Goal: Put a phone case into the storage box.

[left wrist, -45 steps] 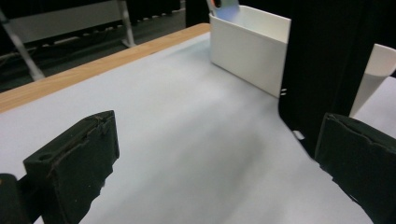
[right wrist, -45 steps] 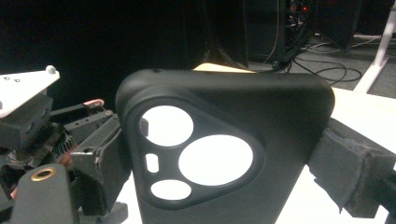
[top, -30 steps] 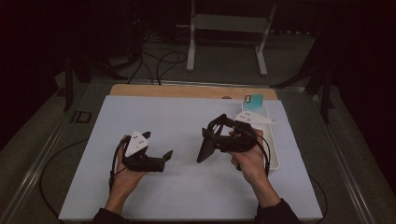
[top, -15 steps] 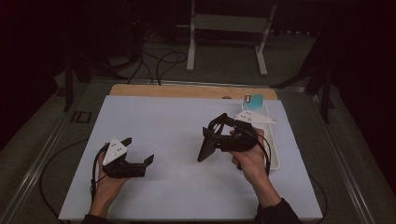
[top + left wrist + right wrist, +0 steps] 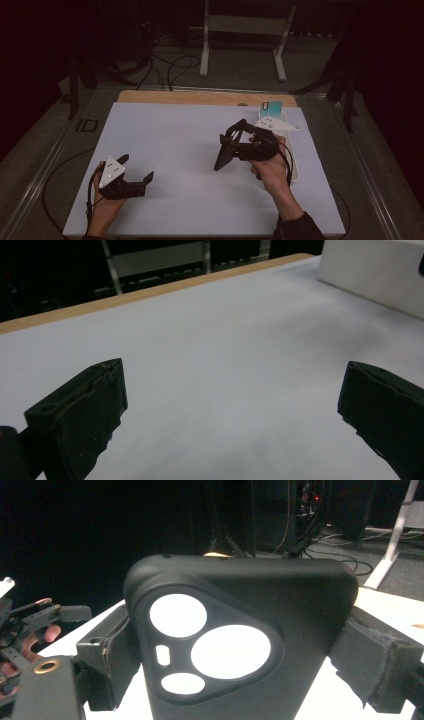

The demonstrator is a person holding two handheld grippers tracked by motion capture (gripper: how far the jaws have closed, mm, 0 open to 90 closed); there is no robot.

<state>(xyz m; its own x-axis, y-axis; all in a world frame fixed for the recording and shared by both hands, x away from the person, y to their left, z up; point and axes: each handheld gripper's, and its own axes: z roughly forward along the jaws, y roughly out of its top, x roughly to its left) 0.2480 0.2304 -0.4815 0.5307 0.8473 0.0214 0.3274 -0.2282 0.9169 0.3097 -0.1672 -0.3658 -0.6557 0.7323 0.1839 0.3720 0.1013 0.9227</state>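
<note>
The right gripper point(image 5: 227, 147) squeezes a black phone case point(image 5: 235, 640) between its jaws, held up off the white table point(image 5: 200, 140). The right hand point(image 5: 270, 167) points it toward nine o'clock. At eight o'clock, the left gripper point(image 5: 135, 170) sits low, wide open and empty.

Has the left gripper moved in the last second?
Yes. The left gripper has slid toward the person and the white board's left edge; it sat nearer the board's middle before.
</note>
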